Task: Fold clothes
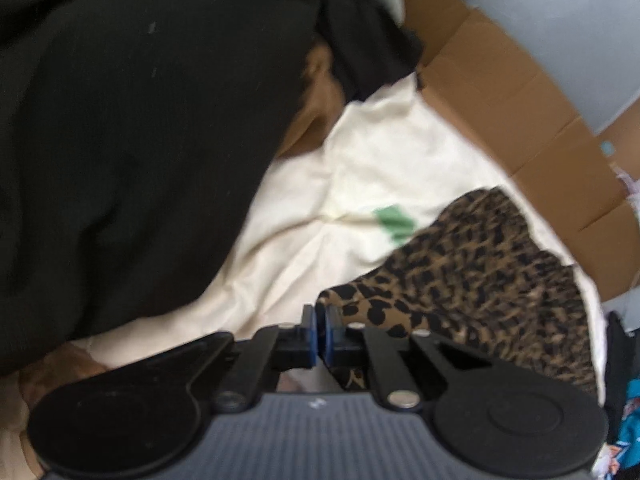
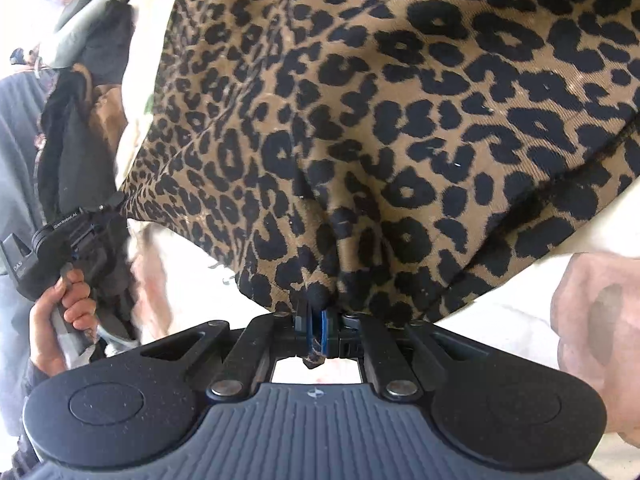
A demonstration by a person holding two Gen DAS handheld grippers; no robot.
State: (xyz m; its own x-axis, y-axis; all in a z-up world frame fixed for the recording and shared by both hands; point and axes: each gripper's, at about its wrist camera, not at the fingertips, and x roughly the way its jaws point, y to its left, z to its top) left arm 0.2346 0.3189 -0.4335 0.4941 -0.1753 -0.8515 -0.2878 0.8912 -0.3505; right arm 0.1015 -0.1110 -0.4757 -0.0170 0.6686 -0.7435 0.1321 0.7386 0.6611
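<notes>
Jaws of both grippers are closed on cloth. The right gripper [image 2: 316, 322] pinches a bunched edge of the leopard-print garment [image 2: 360, 120], with a tuft of the fabric poking out behind the blue pads [image 2: 326, 330]. The left gripper [image 1: 320, 330] clamps another corner of the same garment, which is spread between the two over a cream sheet [image 1: 280, 248]. A black garment [image 1: 120, 140] lies on the sheet beside it. A cardboard box [image 1: 500, 80] stands behind. A green patch [image 1: 394, 222] marks the cream cloth. A hand [image 2: 60, 308] grasps the left gripper's handle.
</notes>
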